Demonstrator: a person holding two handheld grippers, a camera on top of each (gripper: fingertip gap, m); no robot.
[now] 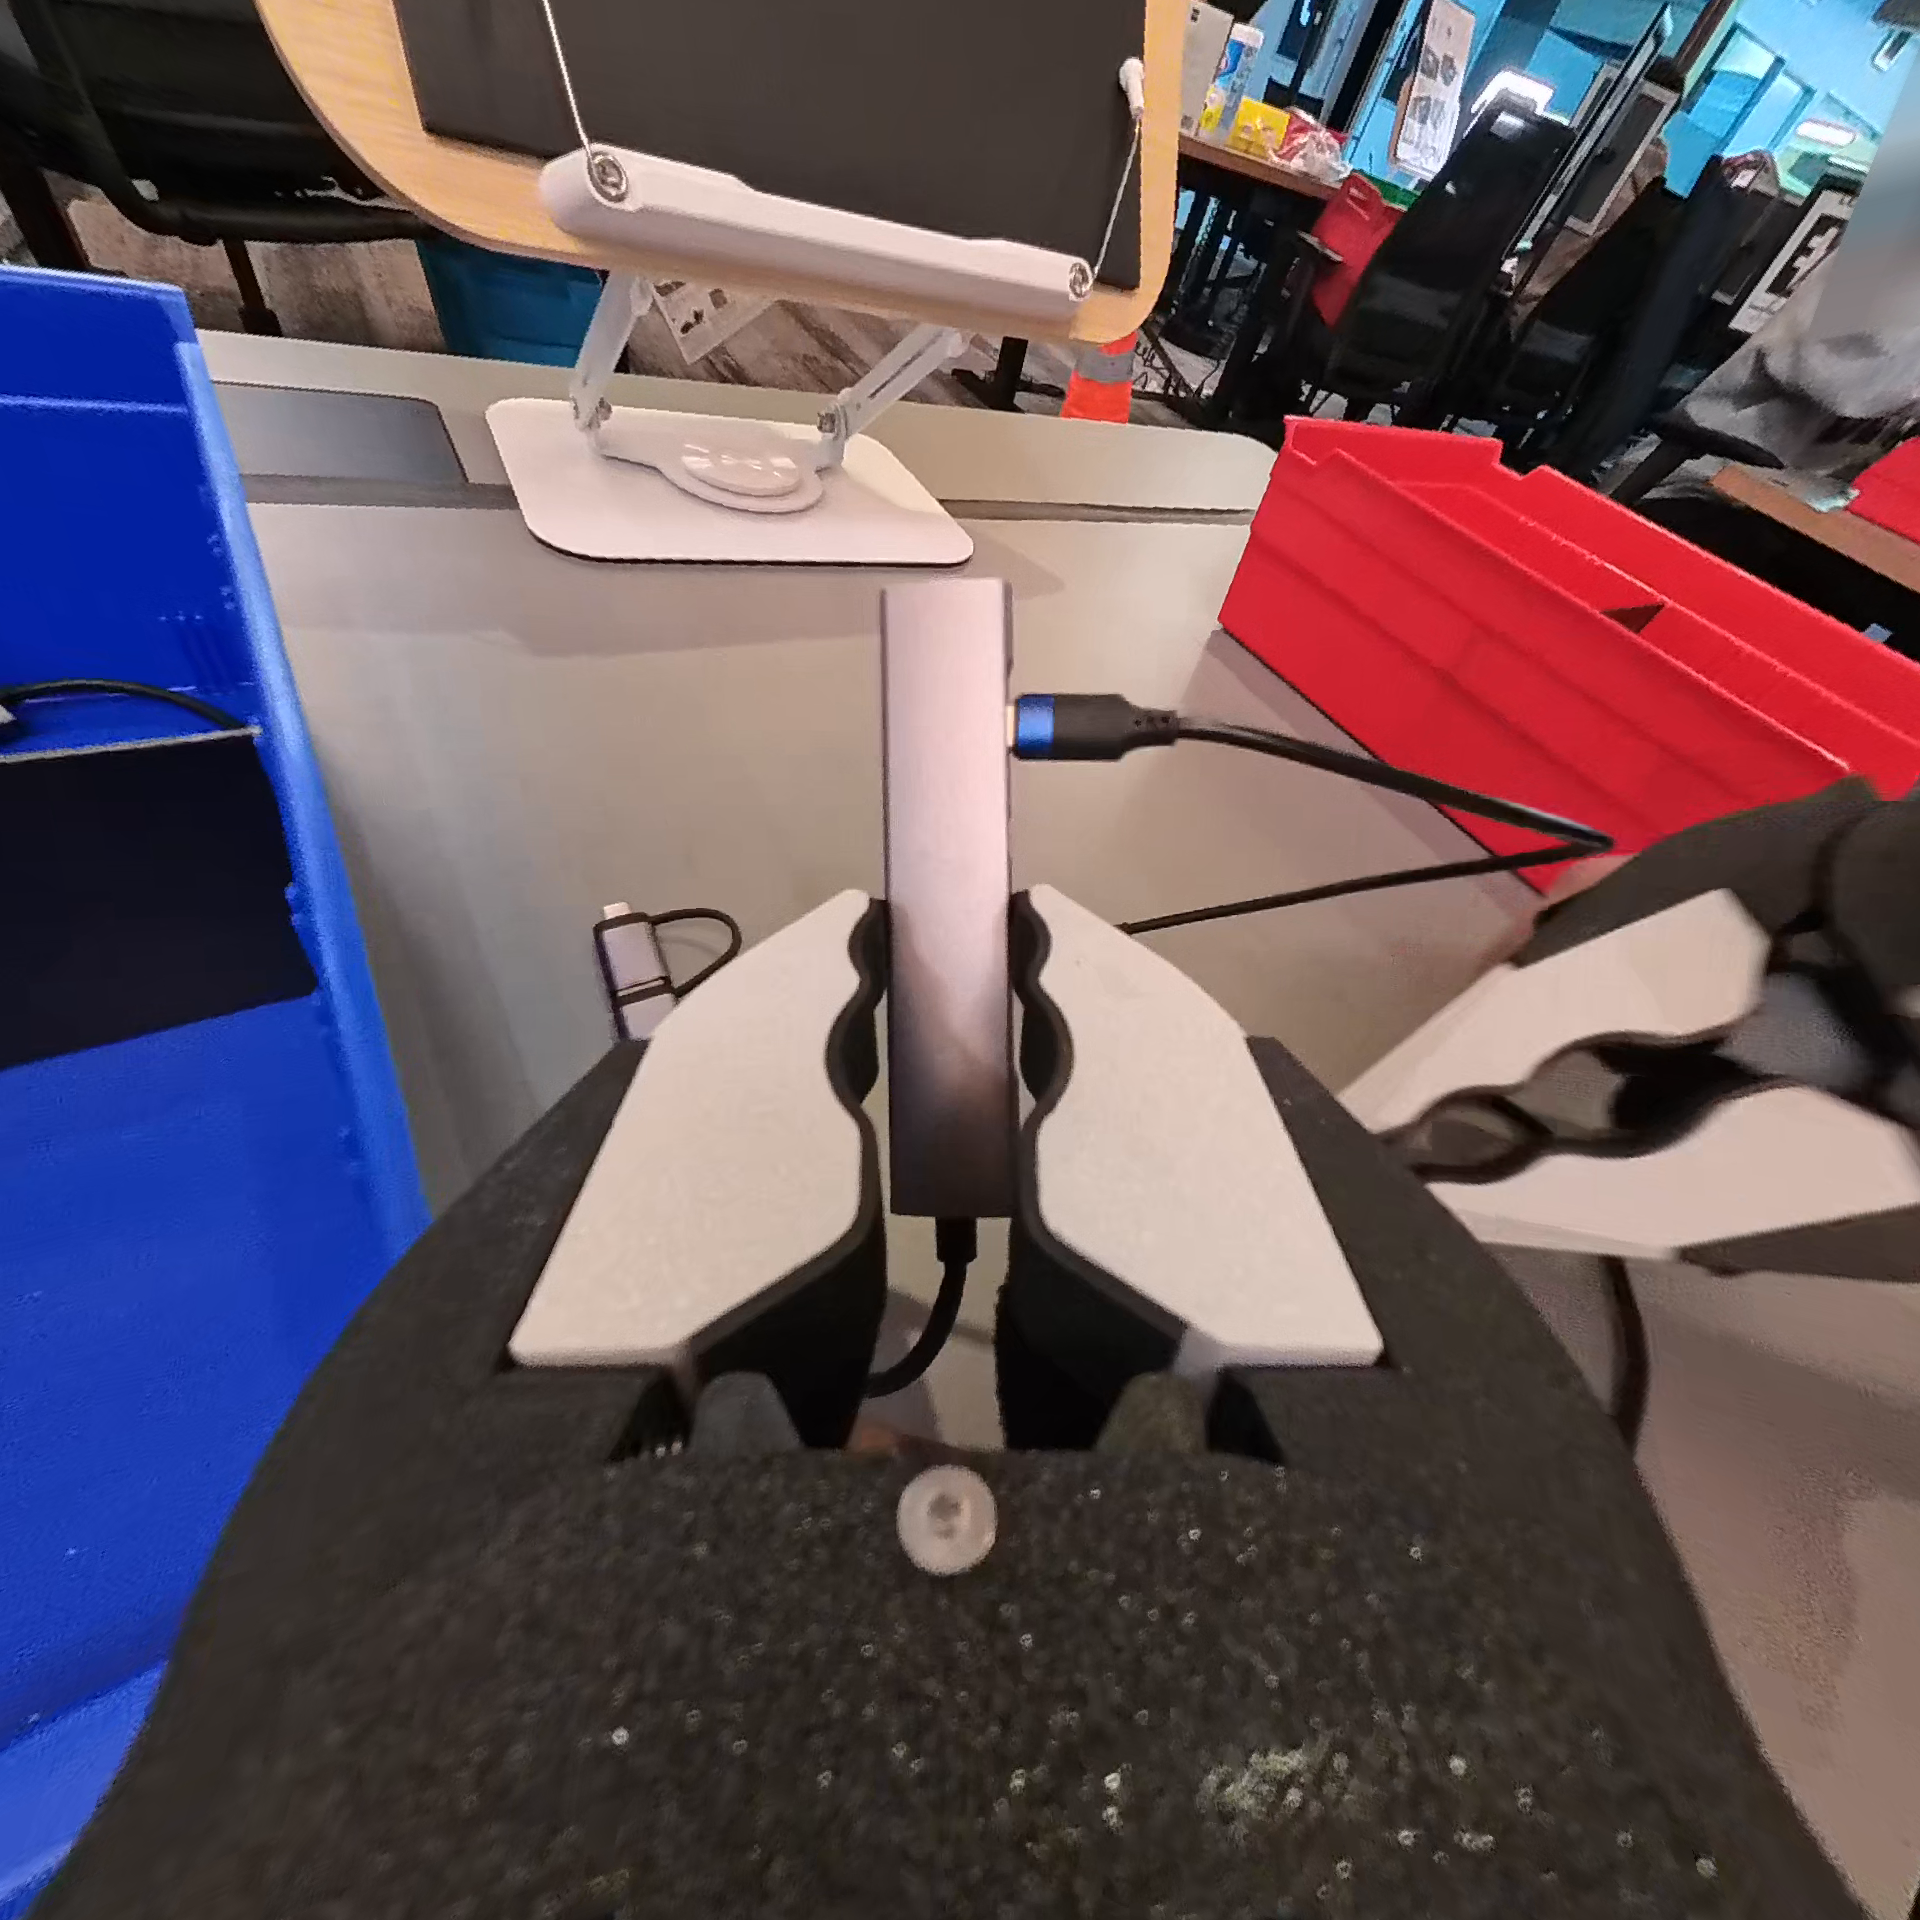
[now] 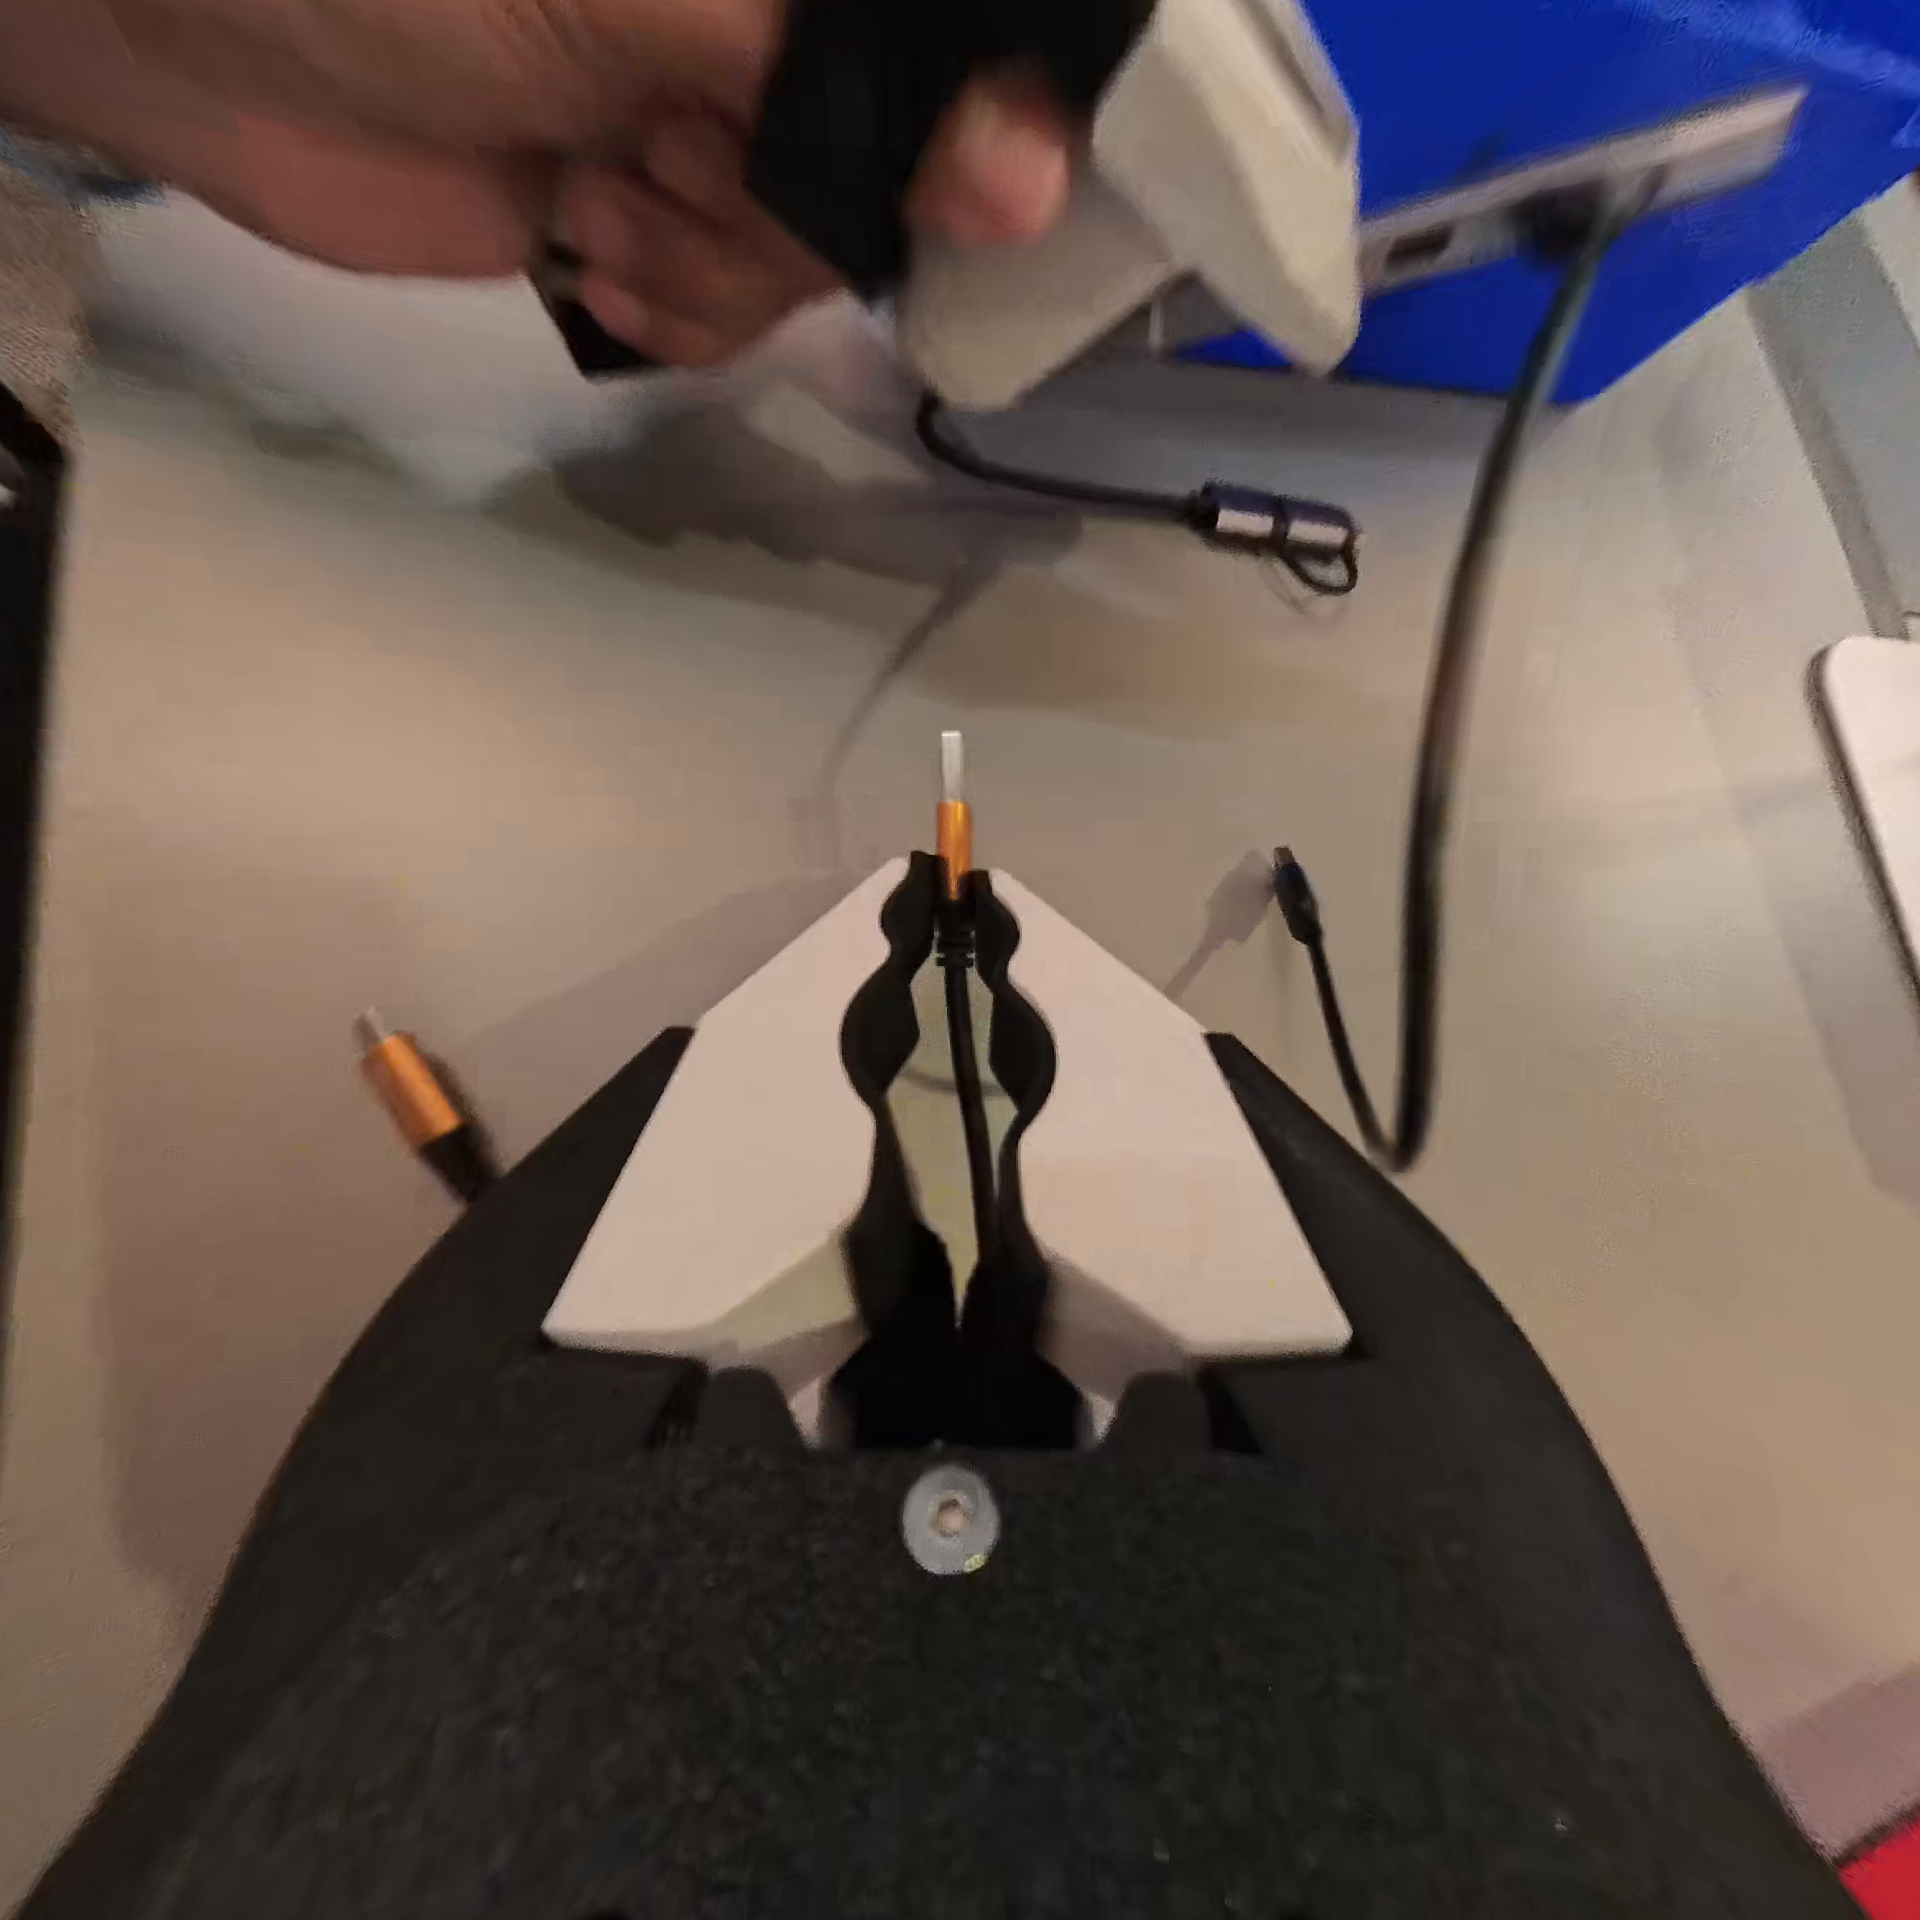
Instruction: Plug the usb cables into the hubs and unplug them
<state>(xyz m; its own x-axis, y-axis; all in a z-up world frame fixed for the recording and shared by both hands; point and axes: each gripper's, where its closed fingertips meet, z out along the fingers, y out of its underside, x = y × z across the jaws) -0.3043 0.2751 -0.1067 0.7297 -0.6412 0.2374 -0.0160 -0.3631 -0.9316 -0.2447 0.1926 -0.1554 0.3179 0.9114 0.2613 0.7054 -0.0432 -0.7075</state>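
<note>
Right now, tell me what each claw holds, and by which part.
Left claw clamps the hub by its lower half. Right claw pinches the orange plug at its rear.

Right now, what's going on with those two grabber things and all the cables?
A person is holding a two-finger gripper in each hand. The left gripper is clamped on a grey hub, held above the table, with a blue-collared plug already in its side. The right gripper pinches an orange-collared plug, metal tip free and not yet in any port. A second orange plug lies loose on the table.
</note>
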